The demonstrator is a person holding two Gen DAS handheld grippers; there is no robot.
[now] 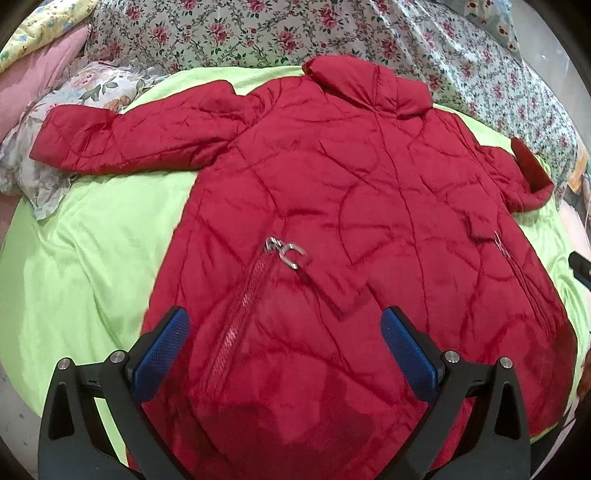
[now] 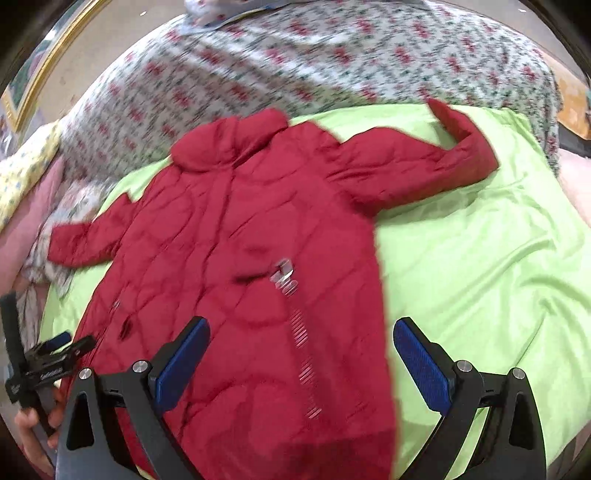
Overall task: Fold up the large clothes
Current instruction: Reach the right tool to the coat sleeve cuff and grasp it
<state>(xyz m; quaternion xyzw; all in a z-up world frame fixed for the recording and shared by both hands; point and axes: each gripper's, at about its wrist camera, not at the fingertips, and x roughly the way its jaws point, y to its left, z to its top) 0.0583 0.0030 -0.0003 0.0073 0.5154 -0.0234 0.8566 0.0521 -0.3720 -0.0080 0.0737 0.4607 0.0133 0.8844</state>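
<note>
A red quilted coat (image 1: 351, 192) lies spread flat on a light green sheet (image 1: 85, 258), collar at the far side, both sleeves out to the sides. It also shows in the right wrist view (image 2: 240, 240). A pocket zip with a metal pull (image 1: 284, 251) sits on its lower part. My left gripper (image 1: 284, 328) is open and empty, hovering above the coat's lower left part. My right gripper (image 2: 301, 339) is open and empty, above the coat's lower right edge. The left gripper (image 2: 55, 350) shows at the left of the right wrist view.
A floral quilt (image 1: 258, 33) is bunched along the far side of the bed. A floral pillow (image 1: 44, 177) lies under the left sleeve, with pink bedding (image 1: 33, 81) behind it. Green sheet (image 2: 480, 258) lies bare right of the coat.
</note>
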